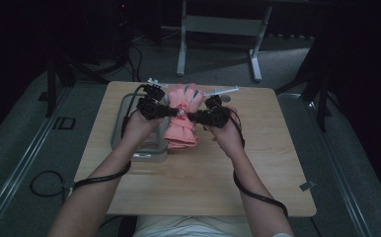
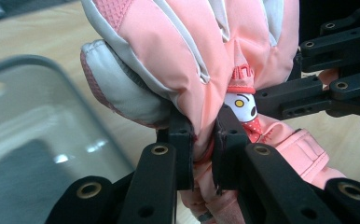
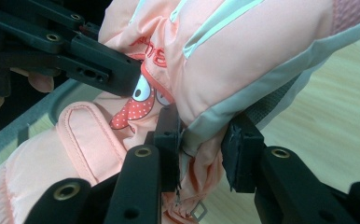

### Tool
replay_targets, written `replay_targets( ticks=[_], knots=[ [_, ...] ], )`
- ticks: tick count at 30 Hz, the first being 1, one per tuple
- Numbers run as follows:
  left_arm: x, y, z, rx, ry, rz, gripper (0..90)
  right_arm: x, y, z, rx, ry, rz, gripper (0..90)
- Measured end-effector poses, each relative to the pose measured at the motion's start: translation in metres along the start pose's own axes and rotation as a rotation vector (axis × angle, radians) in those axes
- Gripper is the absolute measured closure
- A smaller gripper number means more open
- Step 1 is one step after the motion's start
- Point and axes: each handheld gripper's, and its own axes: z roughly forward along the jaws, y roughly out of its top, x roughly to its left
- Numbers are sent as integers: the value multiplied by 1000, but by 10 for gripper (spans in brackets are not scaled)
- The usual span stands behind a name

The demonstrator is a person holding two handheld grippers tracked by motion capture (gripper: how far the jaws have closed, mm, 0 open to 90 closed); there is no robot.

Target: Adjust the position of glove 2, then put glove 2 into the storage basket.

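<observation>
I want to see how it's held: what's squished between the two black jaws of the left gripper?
The pink glove. In the left gripper view, the left gripper pinches its fabric near the wrist.

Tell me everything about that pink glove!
The pink glove is a padded winter glove of soft, quilted-looking fabric, with grey-white stripes and fingertip panels, a small cartoon face near the wrist and a strap on its cuff. It is held over the wooden table, next to a grey tray, fingers pointing away from the person. The left tongs and right tongs each pinch its fabric from opposite sides.
</observation>
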Motion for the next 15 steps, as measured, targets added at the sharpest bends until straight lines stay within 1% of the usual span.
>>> replay_targets(
  ticks=[5,6,7,8,10,15],
  knots=[
    [20,-2,-21,-15,35,-25,803,17,22,17,1,16,-31,697],
    [20,-2,-21,-15,35,-25,802,17,22,17,1,16,-31,697],
    [30,-4,-29,-22,48,-38,802,20,26,21,2,17,-38,697],
    [34,-5,-32,-24,54,-42,802,26,35,31,6,32,-47,697],
    [42,-8,-37,-25,71,-48,802,30,40,41,7,45,-51,697],
    [64,-17,-44,-19,88,-78,802,37,50,65,25,77,-58,697]
  ],
)
